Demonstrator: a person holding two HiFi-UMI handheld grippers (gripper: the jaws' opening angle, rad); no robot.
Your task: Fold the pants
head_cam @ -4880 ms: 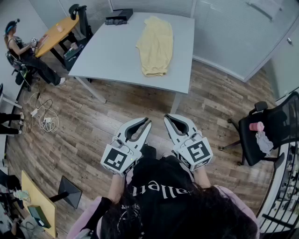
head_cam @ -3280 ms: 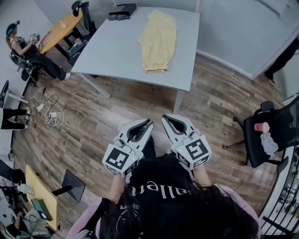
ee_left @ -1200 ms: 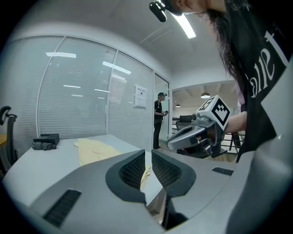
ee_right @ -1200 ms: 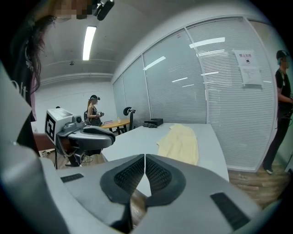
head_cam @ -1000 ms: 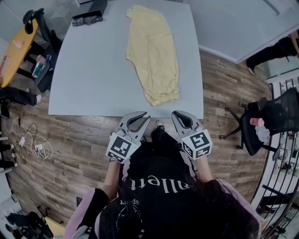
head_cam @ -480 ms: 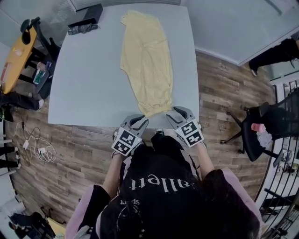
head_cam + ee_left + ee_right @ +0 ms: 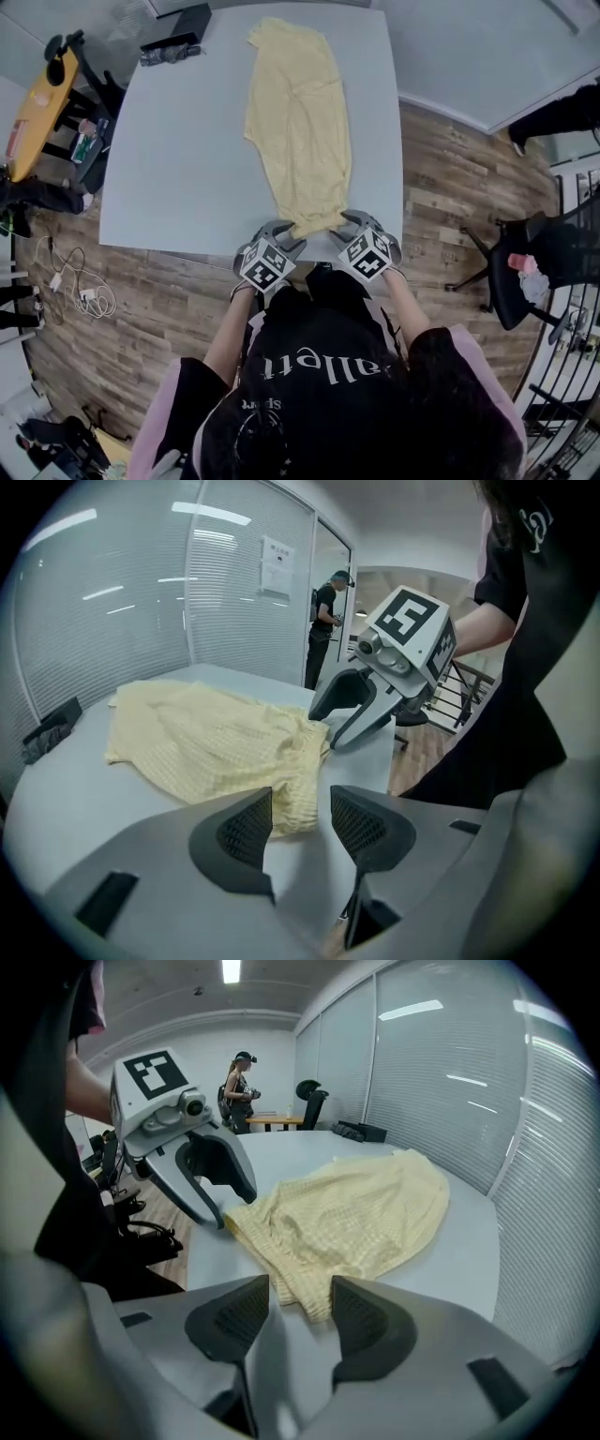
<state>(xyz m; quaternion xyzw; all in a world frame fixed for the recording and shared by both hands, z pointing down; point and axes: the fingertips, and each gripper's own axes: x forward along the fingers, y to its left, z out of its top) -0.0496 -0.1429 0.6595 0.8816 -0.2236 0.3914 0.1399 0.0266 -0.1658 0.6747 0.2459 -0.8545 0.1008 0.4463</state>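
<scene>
Opening fingers [image 7: 246, 829] around pants [image 7: 298, 112] corners, left gripper [image 7: 281, 228], right gripper [image 7: 344, 220]

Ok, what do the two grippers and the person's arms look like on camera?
The left gripper and right gripper are light grey moulded shells with curved jaws and dark ribbed pads. Each carries a white cube printed with black square markers. No cables show. The person wears a black top with white lettering, pink at the shoulders; the forearms are unsleeved.
</scene>
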